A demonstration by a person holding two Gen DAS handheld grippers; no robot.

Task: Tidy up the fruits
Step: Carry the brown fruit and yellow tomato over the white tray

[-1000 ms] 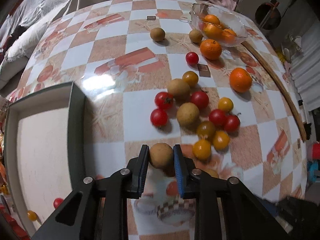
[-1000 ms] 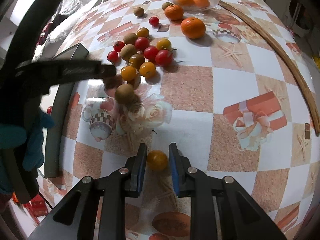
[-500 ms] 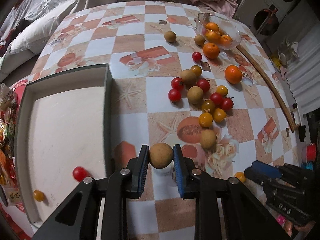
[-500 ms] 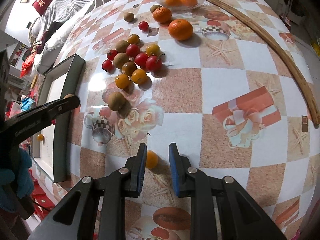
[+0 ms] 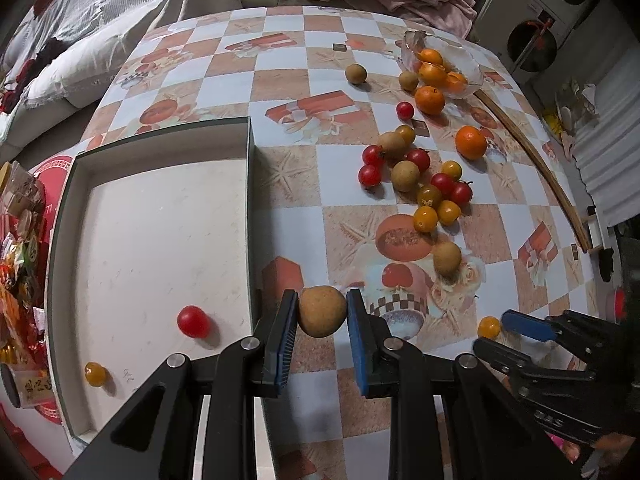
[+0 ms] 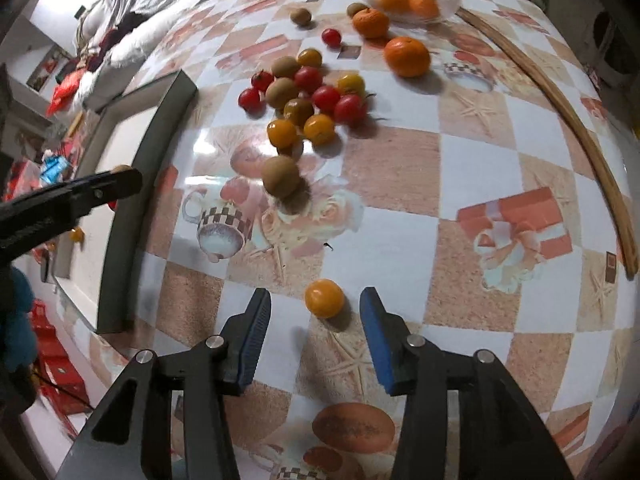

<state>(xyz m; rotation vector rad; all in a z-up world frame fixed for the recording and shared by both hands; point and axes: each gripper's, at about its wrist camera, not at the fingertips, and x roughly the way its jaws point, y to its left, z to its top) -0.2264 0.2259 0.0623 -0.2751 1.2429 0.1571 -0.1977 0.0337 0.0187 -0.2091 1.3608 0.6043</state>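
The left gripper [image 5: 322, 312] has moved over toward the tray [image 5: 250, 200] since a second ago. It squeezes a brown fruit [image 5: 322, 311] above the table, just right of the tray's near wall.

The right gripper [image 6: 316, 316] is opening. A small orange tomato [image 6: 324, 298] sits between its jaws, and neither pad touches it. Bare tablecloth [image 6: 460, 176] lies ahead and to the right. Farther ahead is a pile of fruit [image 6: 308, 96]. The glass bowl [image 6: 450, 0] is farthest.
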